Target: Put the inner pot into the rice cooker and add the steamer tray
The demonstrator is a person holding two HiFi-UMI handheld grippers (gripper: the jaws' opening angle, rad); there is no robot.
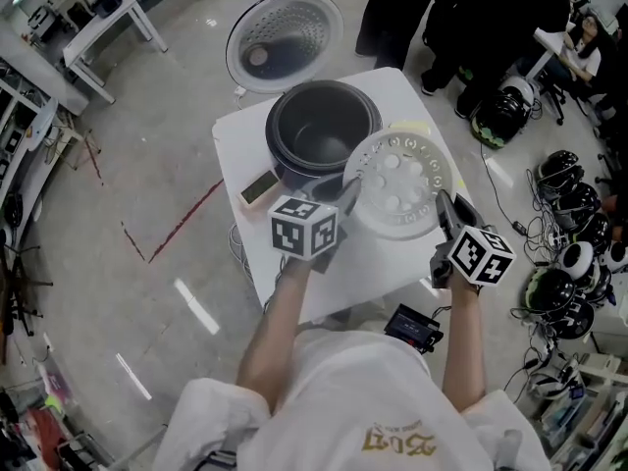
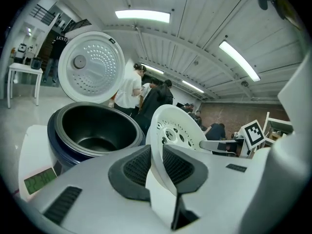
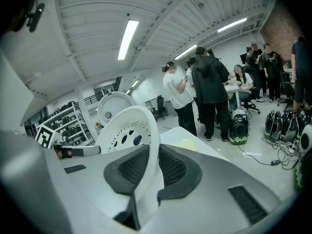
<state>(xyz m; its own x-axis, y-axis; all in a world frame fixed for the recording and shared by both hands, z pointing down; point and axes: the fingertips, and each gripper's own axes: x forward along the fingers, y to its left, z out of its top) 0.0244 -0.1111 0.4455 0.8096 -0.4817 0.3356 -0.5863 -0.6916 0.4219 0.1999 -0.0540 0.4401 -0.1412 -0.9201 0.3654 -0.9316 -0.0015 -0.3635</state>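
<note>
The cooker (image 1: 276, 155) is set on the table (image 1: 234, 137) with its lid (image 1: 285, 39) thrown back, so the mouth is left free. The pot (image 1: 324, 128) is already seated inside. The tray (image 1: 397, 183) is held clear of the table, just beside the cooker. Its rim is clenched at opposite sides by the left gripper (image 2: 157, 165) and the right gripper (image 3: 146, 167), presumably so that it can be steadied and lowered onto the pot.

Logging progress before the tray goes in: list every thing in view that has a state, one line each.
Rice cooker: on the table, open.
Lid: swung back, inner side showing.
Inner pot: seated in the cooker, empty.
Steamer tray: held by both grippers beside the cooker, not yet in the pot.
Left gripper: shut on the tray's rim.
Right gripper: shut on the tray's rim.
</note>
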